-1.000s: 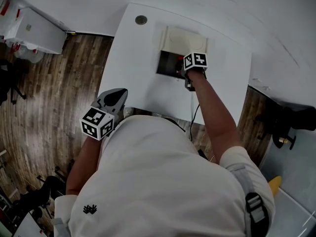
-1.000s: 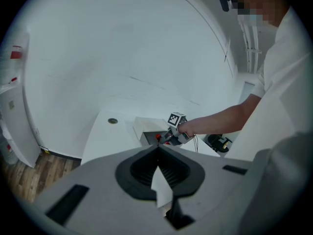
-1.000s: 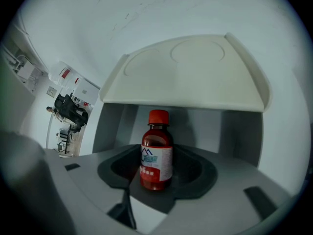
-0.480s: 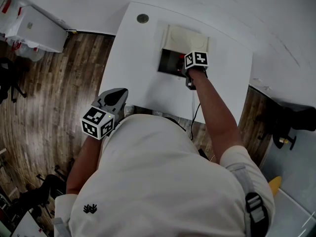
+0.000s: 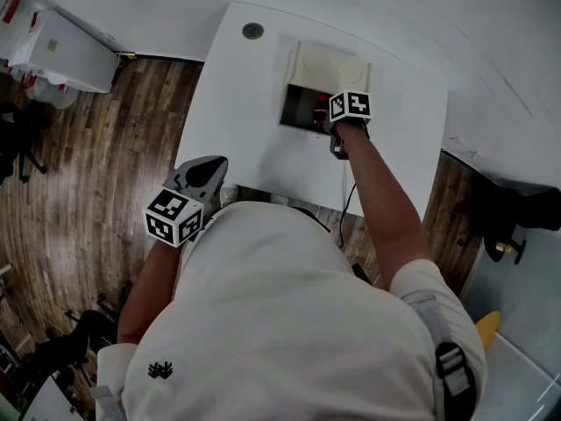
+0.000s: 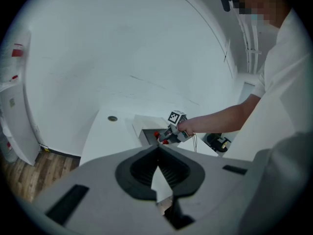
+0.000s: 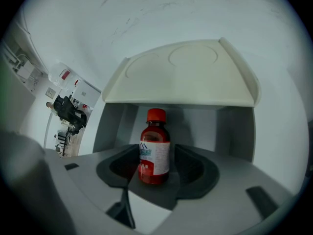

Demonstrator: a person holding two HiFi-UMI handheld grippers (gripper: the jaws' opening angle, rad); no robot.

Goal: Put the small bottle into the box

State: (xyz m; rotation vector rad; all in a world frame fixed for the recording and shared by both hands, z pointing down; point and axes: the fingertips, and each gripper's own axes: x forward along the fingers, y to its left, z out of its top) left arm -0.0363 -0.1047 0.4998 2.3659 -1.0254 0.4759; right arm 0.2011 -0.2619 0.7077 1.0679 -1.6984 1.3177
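Right gripper view – small bottle [image 7: 155,141] stands upright inside the open box [image 7: 234,131], red cap up, between the jaws of the right gripper [image 7: 154,155]. These jaws are wide and have just been opening, pads apparently clear of its sides. Left gripper [image 6: 157,151] has its jaws closed on nothing, by the table [image 5: 245,139] edge – well apart from the box.
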